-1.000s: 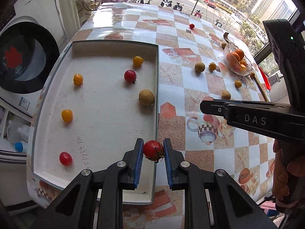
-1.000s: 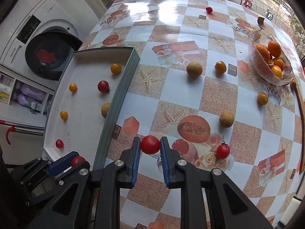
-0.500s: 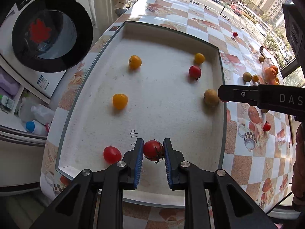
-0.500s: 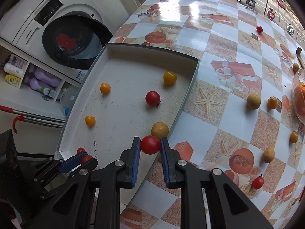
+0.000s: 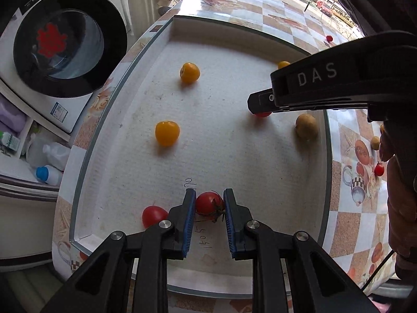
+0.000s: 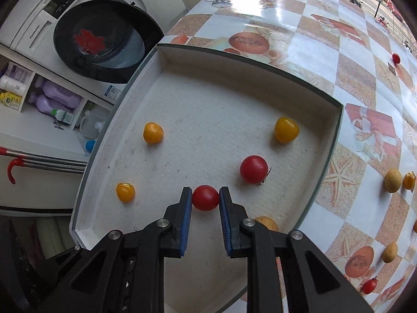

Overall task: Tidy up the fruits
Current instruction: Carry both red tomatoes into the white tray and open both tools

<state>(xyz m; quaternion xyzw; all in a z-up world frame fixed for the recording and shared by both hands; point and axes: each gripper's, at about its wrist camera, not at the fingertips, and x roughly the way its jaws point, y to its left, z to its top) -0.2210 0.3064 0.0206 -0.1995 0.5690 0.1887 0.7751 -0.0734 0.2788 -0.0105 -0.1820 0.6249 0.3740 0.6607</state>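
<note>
- Over the white tray (image 5: 260,156), both hand-held grippers point steeply down, each with its blue pads clamped narrowly on a small red tomato.
- Between the left gripper (image 5: 209,207) pads sits a red tomato with a dried stem (image 5: 208,203), close above the tray floor near the tray's near edge, beside some handwritten numbers.
- Just left of that gripper, a loose red tomato (image 5: 153,215) lies on the tray floor.
- Between the right gripper (image 6: 206,199) pads sits a smooth red tomato (image 6: 205,197), over the middle of the tray.
- Beyond it in the right wrist view, another red tomato (image 6: 253,169) rests on the tray, with three yellow tomatoes (image 6: 286,129) spread around and a brown round fruit (image 6: 265,221) partly hidden by the gripper's right finger.
- Outside the tray, on the patterned tablecloth (image 6: 351,83), lie more brown fruits, small yellow fruits and two red tomatoes, well apart from the tray.
- Left of the table stands a washing machine (image 6: 99,36).
</note>
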